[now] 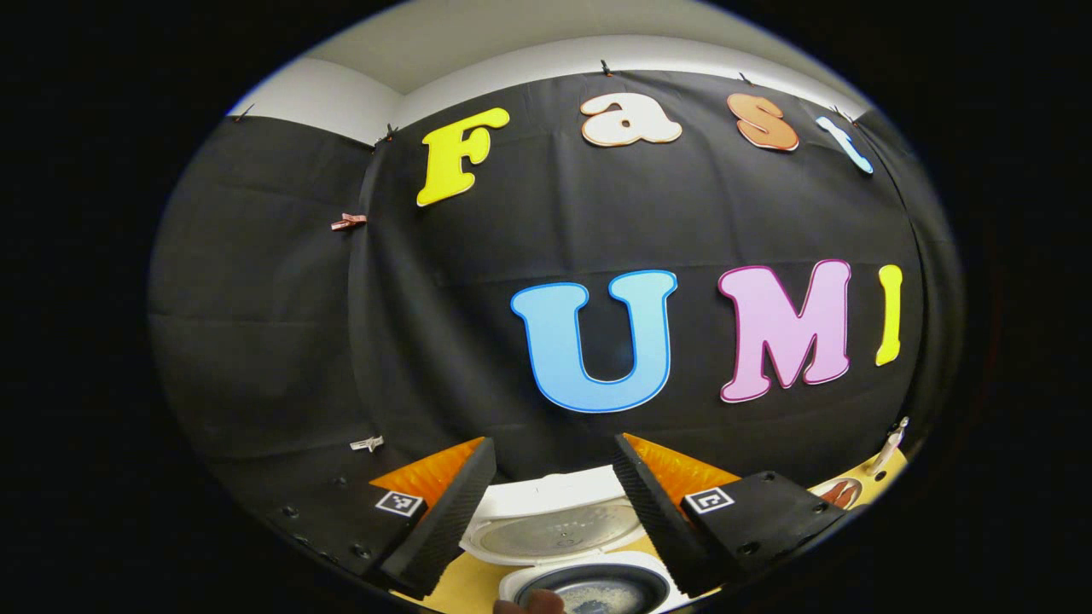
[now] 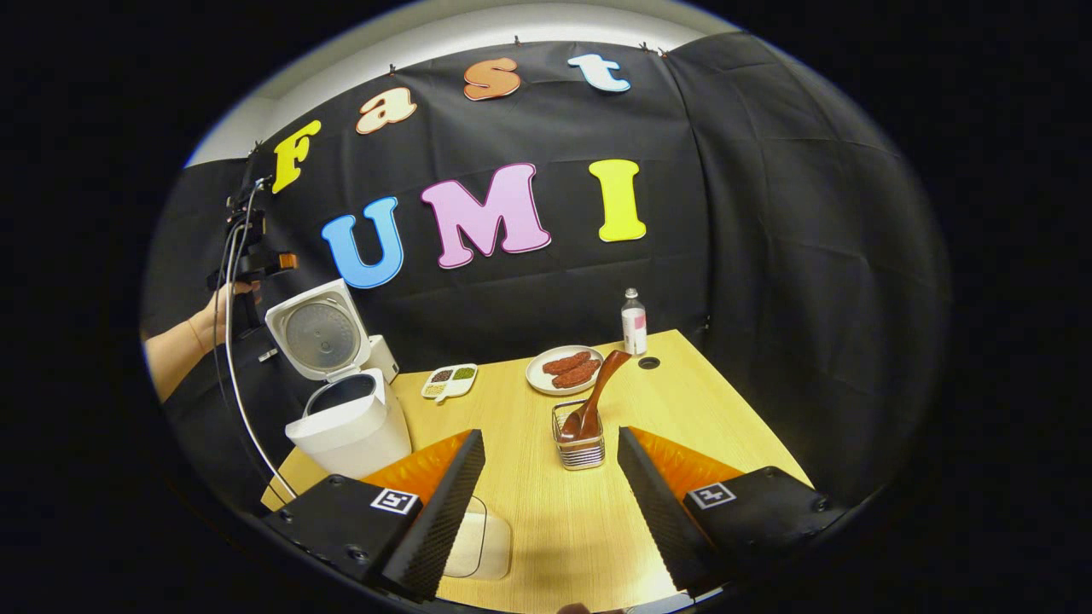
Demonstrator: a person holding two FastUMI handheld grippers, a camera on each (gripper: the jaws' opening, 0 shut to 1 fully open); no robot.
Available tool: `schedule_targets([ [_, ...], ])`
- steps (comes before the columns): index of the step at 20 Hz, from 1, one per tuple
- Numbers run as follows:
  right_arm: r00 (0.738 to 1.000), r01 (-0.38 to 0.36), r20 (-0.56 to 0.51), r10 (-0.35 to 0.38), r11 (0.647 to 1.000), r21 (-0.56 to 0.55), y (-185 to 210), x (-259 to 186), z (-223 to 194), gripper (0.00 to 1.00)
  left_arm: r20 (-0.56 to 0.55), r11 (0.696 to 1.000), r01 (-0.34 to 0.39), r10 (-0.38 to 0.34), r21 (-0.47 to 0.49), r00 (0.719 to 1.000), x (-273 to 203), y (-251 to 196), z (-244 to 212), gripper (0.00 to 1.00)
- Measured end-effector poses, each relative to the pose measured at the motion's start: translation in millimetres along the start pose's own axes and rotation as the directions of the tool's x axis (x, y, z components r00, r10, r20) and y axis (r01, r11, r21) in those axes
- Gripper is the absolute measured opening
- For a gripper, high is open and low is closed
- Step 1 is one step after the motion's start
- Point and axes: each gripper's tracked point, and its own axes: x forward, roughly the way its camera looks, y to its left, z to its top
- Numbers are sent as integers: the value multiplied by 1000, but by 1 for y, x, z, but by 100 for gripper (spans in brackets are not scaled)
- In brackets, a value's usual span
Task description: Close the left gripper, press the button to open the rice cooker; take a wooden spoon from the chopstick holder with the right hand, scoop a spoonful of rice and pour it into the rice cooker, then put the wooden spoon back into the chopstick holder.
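Now the rice cooker (image 2: 345,401) stands lid-up at the tabletop's (image 2: 554,529) left edge, so the step in hand looks like fetching the wooden spoon (image 2: 597,394), which leans in the chopstick holder (image 2: 579,445) just ahead of the right tongs (image 2: 550,503). Those tongs gape wide and empty, as do the left tongs (image 1: 553,512) above the open cooker. Best to pinch the slanted handle high, well above the holder's rim, and draw it out along its lean so the holder is not tipped.

Left gripper view: high, close above open rice cooker (image 1: 572,546), facing wall. Right gripper view: farther back over counter (image 2: 546,512), sharing rice cooker (image 2: 341,401).
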Motion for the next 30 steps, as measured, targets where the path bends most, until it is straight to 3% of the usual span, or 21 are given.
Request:
schedule_targets([
  [6, 999, 54, 4, -53, 999, -7, -6, -13, -2, 98, -119, 998, -4, -5, -70, 993, 52, 0, -47, 96],
  [11, 998, 67, -20, -67, 998, -14, -4, -13, -9, 99, -166, 996, -16, 0, -92, 986, 57, 3, -71, 100],
  [22, 999, 32, 2, -32, 999, 8, -12, -20, -1, 99, -229, 999, -2, -6, -33, 973, -48, -26, -106, 100],
  [30, 1000, -11, -12, 10, 999, -42, -16, -28, 6, 98, -357, 999, 1, -16, -41, 934, -113, -52, -171, 100],
])
